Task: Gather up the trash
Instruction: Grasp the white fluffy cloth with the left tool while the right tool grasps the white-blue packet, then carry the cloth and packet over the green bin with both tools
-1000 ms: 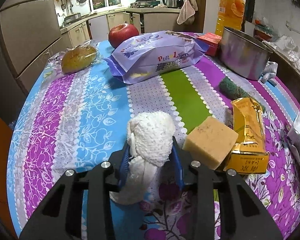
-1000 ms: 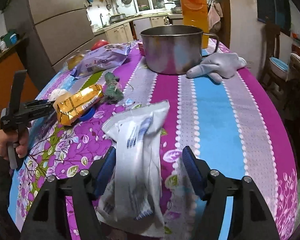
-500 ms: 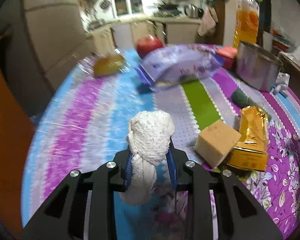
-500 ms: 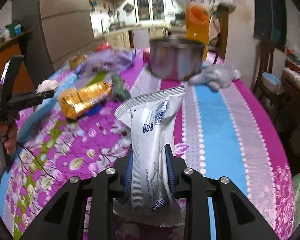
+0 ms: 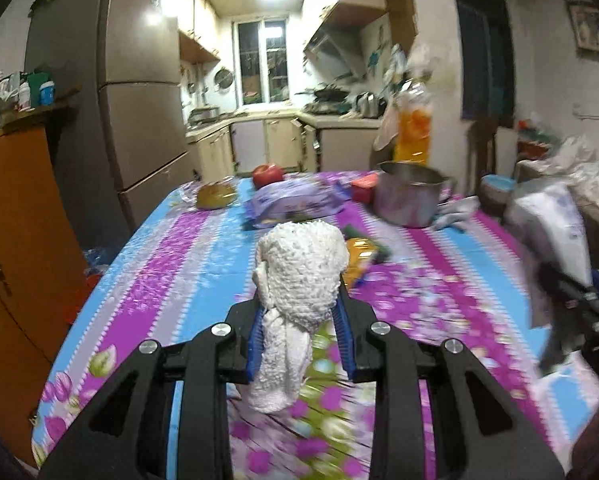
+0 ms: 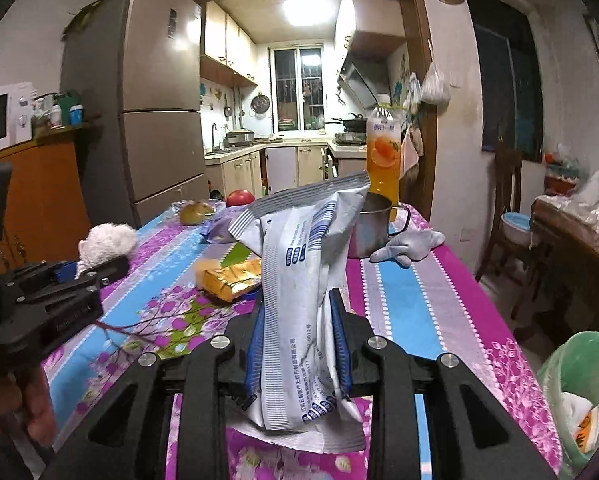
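Your left gripper [image 5: 299, 328] clamps a white tissue wad [image 5: 299, 280] upright above the table [image 5: 171, 256]. Your right gripper [image 6: 298, 338] clamps a white-and-blue wrapper [image 6: 299, 280], long axis vertical, blue print too small to read. Right of the table sits a green bin [image 6: 571, 376]; beyond, an orange-drink bottle [image 6: 383, 152].
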Available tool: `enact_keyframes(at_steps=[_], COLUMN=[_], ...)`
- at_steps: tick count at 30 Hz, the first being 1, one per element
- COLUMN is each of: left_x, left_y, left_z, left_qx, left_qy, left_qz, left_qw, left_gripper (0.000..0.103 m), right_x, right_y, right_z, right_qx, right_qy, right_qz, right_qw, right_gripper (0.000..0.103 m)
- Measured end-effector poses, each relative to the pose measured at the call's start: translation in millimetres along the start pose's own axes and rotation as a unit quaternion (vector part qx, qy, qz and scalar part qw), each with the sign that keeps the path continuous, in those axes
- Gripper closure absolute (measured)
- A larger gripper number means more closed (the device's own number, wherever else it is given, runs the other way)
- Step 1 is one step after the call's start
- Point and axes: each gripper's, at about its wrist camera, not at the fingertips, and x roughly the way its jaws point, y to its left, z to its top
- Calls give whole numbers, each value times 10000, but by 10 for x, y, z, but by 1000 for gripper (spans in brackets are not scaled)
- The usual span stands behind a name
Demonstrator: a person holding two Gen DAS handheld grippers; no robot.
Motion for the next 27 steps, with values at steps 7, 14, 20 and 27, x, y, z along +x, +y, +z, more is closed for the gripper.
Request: enact_keyframes(at_steps=[7, 14, 20, 27], left_x=[-258, -349, -350, -317], left_y=[-386, -543, -690, -913], left_z=[-65, -72, -95, -107], left_qx=[74, 48, 93, 190], left_qy=[-62, -107, -79, 13], left_qz=[-416, -514, -587, -701], left_qw=[9991, 9986, 9982, 9974], left_gripper=[74, 74, 74, 74], right_x=[-398, -610, -686, -753], right_y=[-101, -219, -368, -534], right_z=[-49, -84, -99, -149], right_qx=[68, 102, 166, 248], right_qy=[-155, -198, -203, -169], right_qz=[-110, -217, -312, -475], right_qw=[9998, 9995, 9992, 9984], right_gripper=[73, 73, 72, 72])
